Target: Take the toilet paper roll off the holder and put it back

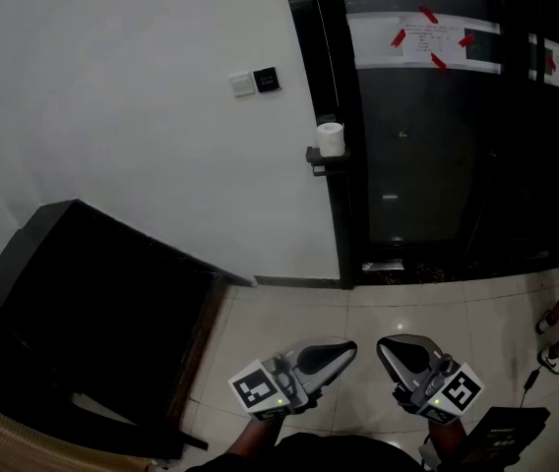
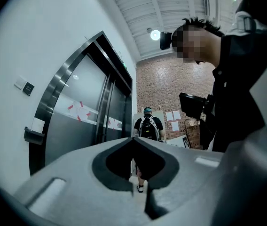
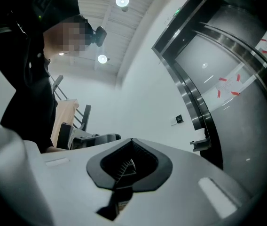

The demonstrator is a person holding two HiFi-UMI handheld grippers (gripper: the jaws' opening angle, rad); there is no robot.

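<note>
Toilet paper roll stands upright on its small dark holder, which is fixed to the black frame beside the elevator door, just right of the white wall with its switch panel; the left gripper view shows the roll on that holder at far left too. Left gripper and right gripper hang low over the tiled floor, side by side and well apart from the roll. Each has its jaws pressed together with nothing between them.
</note>
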